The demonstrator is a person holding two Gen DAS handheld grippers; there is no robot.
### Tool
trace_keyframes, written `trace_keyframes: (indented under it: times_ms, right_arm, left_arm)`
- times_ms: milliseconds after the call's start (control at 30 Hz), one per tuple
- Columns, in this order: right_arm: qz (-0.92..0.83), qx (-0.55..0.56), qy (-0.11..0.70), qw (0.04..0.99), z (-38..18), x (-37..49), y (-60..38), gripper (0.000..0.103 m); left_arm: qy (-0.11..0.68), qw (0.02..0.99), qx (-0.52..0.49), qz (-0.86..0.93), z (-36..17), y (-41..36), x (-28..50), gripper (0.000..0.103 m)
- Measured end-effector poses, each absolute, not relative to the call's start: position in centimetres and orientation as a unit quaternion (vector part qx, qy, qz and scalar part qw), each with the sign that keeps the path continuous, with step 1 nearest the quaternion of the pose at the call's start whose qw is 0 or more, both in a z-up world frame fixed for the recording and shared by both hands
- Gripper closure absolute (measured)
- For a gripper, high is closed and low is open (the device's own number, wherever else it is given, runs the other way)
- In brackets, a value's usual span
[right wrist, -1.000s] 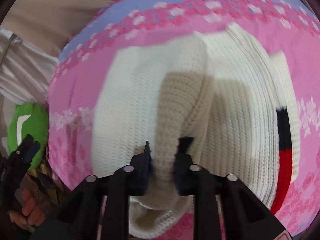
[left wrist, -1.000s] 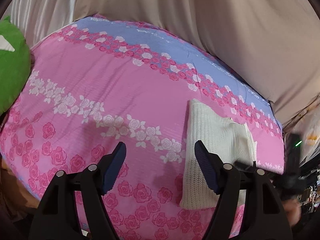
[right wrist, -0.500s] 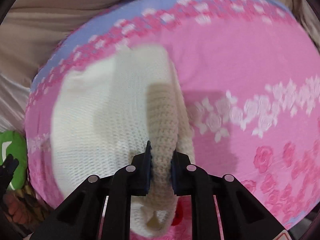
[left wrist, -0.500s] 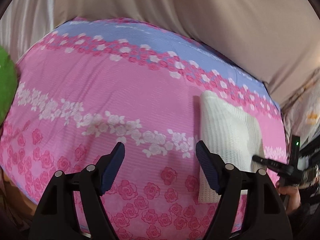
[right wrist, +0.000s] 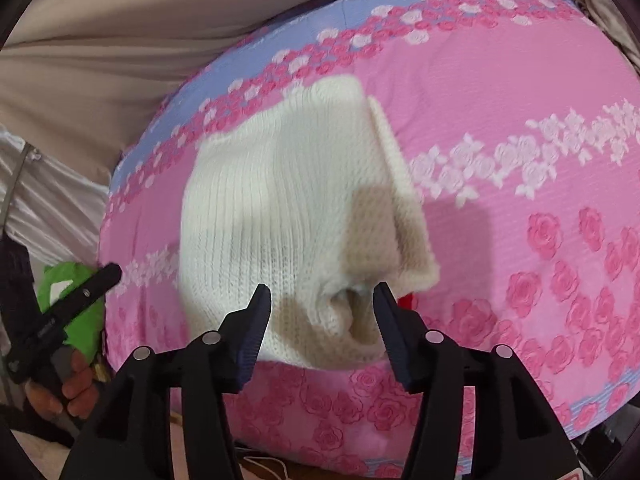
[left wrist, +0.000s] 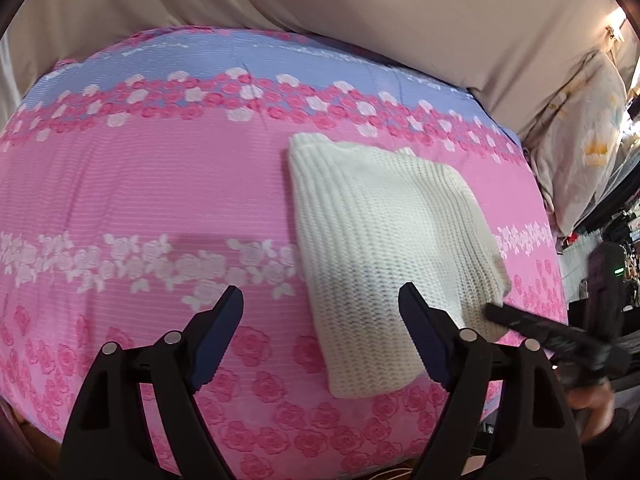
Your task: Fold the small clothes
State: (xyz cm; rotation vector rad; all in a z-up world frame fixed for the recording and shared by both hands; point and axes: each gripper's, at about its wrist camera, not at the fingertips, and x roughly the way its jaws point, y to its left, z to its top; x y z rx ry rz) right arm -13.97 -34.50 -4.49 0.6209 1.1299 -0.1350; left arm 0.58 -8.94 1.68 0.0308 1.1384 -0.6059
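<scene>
Folded white knit garment (left wrist: pixel 384 248) is lying right of centre on the pink floral bedspread (left wrist: pixel 140 184); left gripper (left wrist: pixel 320 320) and right gripper (right wrist: pixel 322 312) are both hovering spread apart (holding nothing)

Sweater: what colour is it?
The sweater is cream white; clearest in the left wrist view.

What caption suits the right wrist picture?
Open right gripper poised over a folded cream knit sweater on a pink floral bedsheet.

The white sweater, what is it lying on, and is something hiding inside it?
The white sweater lies folded on the pink flowery bedsheet. A bit of red peeks out at its near edge. Whatever else is folded inside is covered by the knit, so it cannot be seen.
</scene>
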Motion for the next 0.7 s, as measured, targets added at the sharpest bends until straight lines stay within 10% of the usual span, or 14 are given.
trace_keyframes:
  times_ms: [67, 233, 433, 700]
  right_arm:
    - [-0.059, 0.285, 0.538, 0.791, -5.4, -13.4, -34.1, 0.093]
    - [-0.068, 0.289, 0.484, 0.823, -0.5, -15.6, -34.8, 0.093]
    - [-0.106, 0.277, 0.572, 0.765, -7.8, -16.4, -36.7, 0.086]
    - [-0.104, 0.143, 0.475, 0.862, 4.1, -13.1, -30.6, 0.079]
  left_arm:
    - [0.535, 0.795, 0.015, -0.284, 1.5, -9.3, 0.4, 0.025]
    - [0.539, 0.793, 0.018, -0.284, 1.2, -9.9, 0.0, 0.025]
    - [0.554, 0.792, 0.009, -0.256, 0.5, -8.7, 0.4, 0.025]
    - [0.549, 0.813, -0.016, -0.191, 0.6, -3.6, 1.9, 0.025]
